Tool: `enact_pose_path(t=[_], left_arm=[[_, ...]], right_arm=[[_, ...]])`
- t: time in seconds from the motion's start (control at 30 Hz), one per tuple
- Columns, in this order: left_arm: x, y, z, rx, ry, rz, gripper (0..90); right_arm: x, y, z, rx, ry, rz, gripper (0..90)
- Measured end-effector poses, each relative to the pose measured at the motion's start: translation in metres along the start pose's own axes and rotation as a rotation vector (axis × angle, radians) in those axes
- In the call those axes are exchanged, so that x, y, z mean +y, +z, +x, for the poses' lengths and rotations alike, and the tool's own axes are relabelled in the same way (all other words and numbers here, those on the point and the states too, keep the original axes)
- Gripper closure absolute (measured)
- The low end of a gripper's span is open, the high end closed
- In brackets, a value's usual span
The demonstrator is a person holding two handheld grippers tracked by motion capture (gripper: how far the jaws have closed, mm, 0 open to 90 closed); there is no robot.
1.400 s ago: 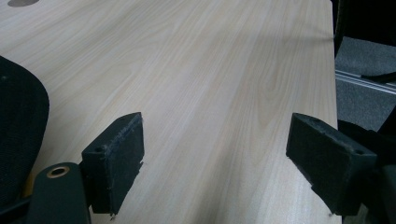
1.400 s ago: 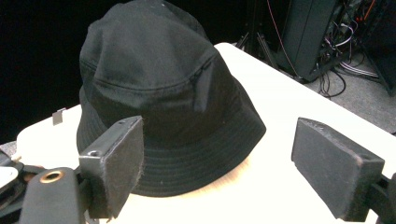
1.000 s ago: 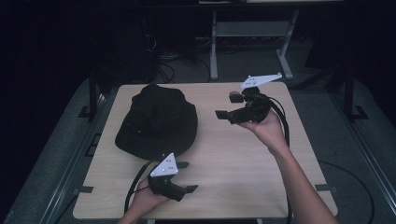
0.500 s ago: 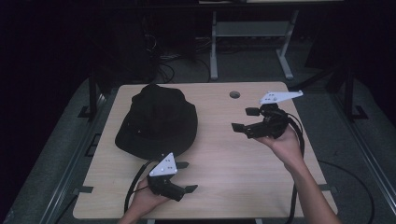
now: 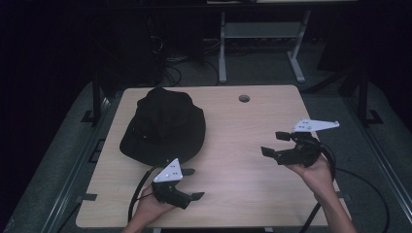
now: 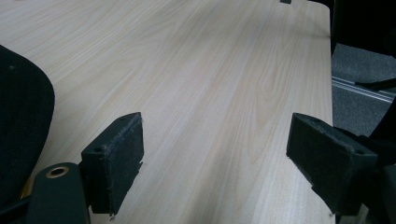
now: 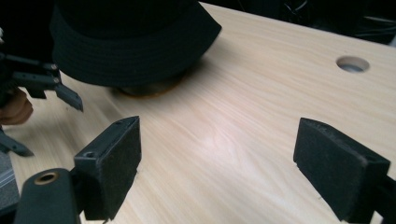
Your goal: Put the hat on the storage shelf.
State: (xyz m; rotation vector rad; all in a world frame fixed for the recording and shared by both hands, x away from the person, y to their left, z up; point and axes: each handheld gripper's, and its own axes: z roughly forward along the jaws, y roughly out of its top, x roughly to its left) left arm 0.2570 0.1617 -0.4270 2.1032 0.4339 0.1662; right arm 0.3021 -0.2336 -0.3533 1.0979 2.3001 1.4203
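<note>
**K:** High view, near edge first: left gripper point(image 5: 191, 183) sits low over the front of the table point(image 5: 243, 194), held by the left hand point(image 5: 145, 209). Jaws spread, nothing between them. Its cable loops off the front edge.

**M:** Confirmed from the left gripper view. Both pads wide apart, bare wood grain between them. Dark brim of the hat point(image 6: 21, 126) at the left edge of that view, just beside the left pad, not touching it as far as can be told.

**K:** Right side: right gripper point(image 5: 275, 144) over the right part of the table, a bit farther in than the left one. Right hand point(image 5: 313, 174) under it, forearm coming up from the bottom right. Grey plate on top, pointing right.

**M:** Jaw state?

**K:** Released. Right gripper view shows a wide gap, empty tabletop between the pads. Jaws aim toward the hat, well apart from it. The left gripper shows at the left edge of that view, near the brim.

**M:** Hat position?

**K:** Black bucket hat, crown up, brim flat on the table, left half, middle to far. Neither gripper touches it. Left one is near its front brim.

**M:** Farther back?

**K:** Round cable hole point(image 5: 244, 98) near the far edge, right of the hat. Beyond the table, a grey metal stand point(image 5: 257, 34) on dark floor.
</note>
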Motion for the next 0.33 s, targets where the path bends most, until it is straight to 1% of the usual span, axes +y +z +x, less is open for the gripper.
enact_pose_path(t=[0.03,0.07,0.1,0.13,0.2,0.33], left_arm=[[0.000,0.000,-0.001,0.001,-0.003,0.002,18.3],[0.000,0.000,0.000,0.005,0.007,0.002,18.4],[0.000,0.000,0.000,0.010,0.006,0.003,18.4],[0.000,0.000,0.000,0.015,0.001,0.002,18.4],[0.000,0.000,0.001,0.018,-0.010,-0.009,18.4],[0.001,0.000,-0.001,0.014,-0.007,-0.008,18.5]], right_arm=[[-0.004,-0.002,-0.001,-0.004,0.003,-0.001,14.7],[-0.008,-0.005,-0.001,-0.005,0.013,-0.002,14.7],[-0.014,-0.008,0.000,-0.007,0.013,-0.003,14.7],[-0.014,-0.008,0.000,-0.007,0.013,-0.003,14.7],[-0.020,-0.011,0.001,-0.013,0.010,-0.002,14.7],[-0.037,-0.017,0.006,-0.029,-0.007,-0.024,14.7]])
